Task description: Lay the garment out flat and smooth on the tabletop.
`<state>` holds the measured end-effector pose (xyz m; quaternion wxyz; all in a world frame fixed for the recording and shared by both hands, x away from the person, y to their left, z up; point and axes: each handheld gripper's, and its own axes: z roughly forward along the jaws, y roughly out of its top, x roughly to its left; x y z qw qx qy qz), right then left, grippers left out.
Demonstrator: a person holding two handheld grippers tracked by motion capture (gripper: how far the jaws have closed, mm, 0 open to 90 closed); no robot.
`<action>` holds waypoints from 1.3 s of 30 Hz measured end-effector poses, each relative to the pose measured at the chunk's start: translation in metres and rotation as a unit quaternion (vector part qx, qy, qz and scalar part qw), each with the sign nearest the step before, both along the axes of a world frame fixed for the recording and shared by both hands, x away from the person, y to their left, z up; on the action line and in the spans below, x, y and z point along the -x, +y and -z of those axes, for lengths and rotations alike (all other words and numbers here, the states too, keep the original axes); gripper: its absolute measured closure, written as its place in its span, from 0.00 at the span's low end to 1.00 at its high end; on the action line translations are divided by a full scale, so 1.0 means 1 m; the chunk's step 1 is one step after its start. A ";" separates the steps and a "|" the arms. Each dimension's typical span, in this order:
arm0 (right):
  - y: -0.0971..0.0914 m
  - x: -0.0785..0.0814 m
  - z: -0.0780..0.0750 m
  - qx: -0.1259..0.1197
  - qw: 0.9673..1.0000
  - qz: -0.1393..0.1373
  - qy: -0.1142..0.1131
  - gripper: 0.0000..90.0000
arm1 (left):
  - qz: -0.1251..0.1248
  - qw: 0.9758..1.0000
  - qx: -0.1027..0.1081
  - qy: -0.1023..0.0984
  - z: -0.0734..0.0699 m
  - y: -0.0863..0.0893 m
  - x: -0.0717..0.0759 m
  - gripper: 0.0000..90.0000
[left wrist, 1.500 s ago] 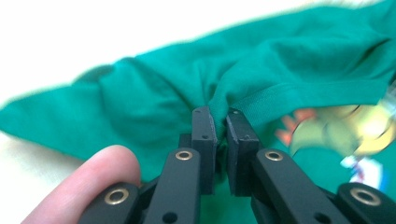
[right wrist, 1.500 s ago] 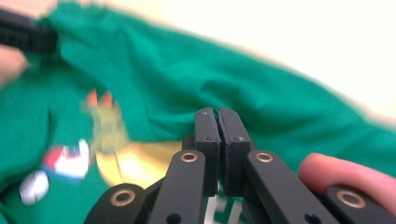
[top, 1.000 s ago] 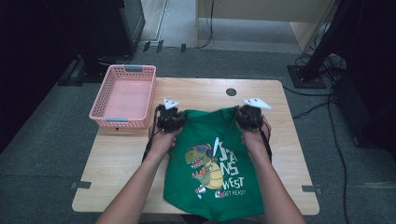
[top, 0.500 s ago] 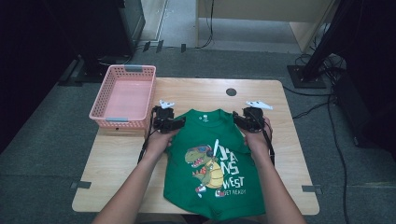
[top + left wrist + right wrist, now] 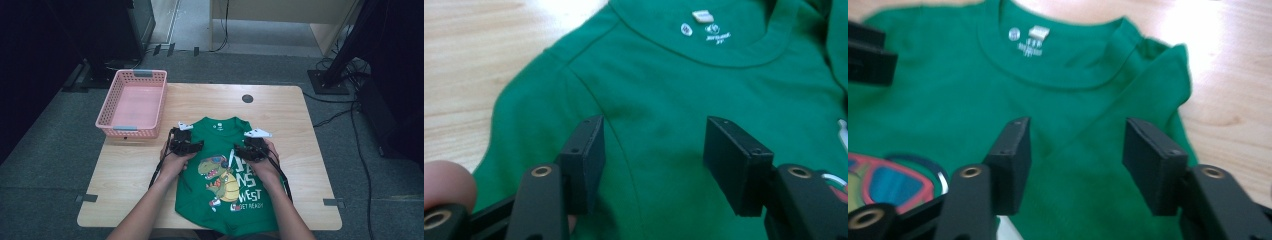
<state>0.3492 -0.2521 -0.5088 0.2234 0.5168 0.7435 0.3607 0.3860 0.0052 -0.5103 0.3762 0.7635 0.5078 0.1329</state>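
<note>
Hovering low over green T-shirt (image 5: 227,175), left tool (image 5: 192,136) and right tool (image 5: 250,144) just released, jaws apart, forearms parallel

Your one obstacle is the pink basket (image 5: 132,104) at the bench's (image 5: 280,107) far left corner. Right of it, bare wood runs open beyond the green shirt (image 5: 220,200) and down both its sides.
</note>
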 end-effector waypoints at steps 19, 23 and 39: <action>-0.081 -0.014 0.004 -0.032 0.985 0.170 -0.012 1.00 | 0.016 0.998 -0.022 -0.053 0.010 -0.002 0.011 0.33; -0.116 -0.022 0.002 -0.053 0.970 0.238 0.001 0.86 | 0.015 0.998 -0.016 -0.056 0.009 0.000 0.012 0.33; -0.068 -0.014 -0.020 0.013 0.990 0.131 -0.055 0.61 | 0.015 0.998 -0.012 -0.054 0.009 0.000 0.011 0.33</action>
